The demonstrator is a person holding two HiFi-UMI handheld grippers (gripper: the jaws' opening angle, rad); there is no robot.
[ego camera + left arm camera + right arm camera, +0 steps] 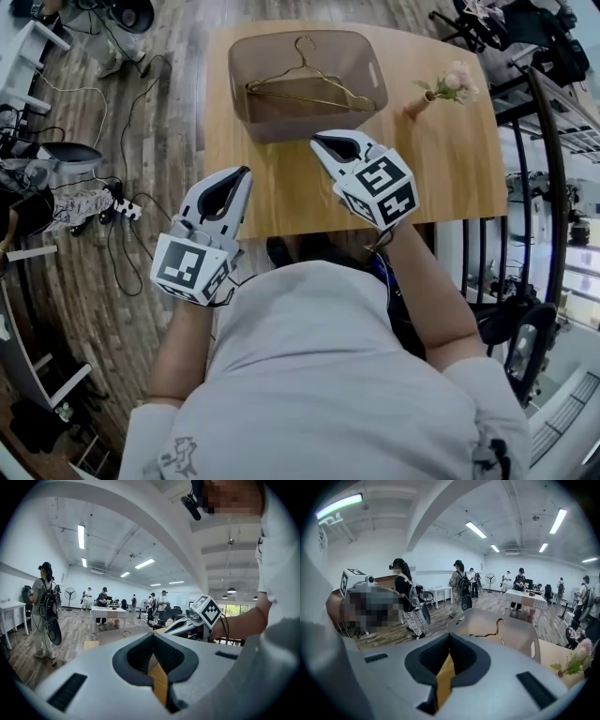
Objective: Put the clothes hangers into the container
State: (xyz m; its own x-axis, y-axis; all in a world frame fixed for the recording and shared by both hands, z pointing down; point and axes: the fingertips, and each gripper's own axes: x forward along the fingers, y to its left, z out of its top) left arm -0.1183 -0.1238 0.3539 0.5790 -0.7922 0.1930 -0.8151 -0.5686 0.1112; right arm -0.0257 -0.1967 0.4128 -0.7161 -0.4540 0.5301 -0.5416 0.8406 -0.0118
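Observation:
A gold wire clothes hanger lies inside the grey see-through container at the far side of the wooden table. My right gripper hovers just in front of the container's near wall, jaws shut with nothing between them. My left gripper is lower left, over the table's left edge, also shut and empty. In the right gripper view the container and the hanger's hook stand beyond the closed jaw tips. In the left gripper view the jaw tips meet, with the container ahead.
A small vase with pink flowers stands on the table to the right of the container. Cables and a chair are on the wooden floor to the left. Black railings run along the right. Several people stand far off in the room.

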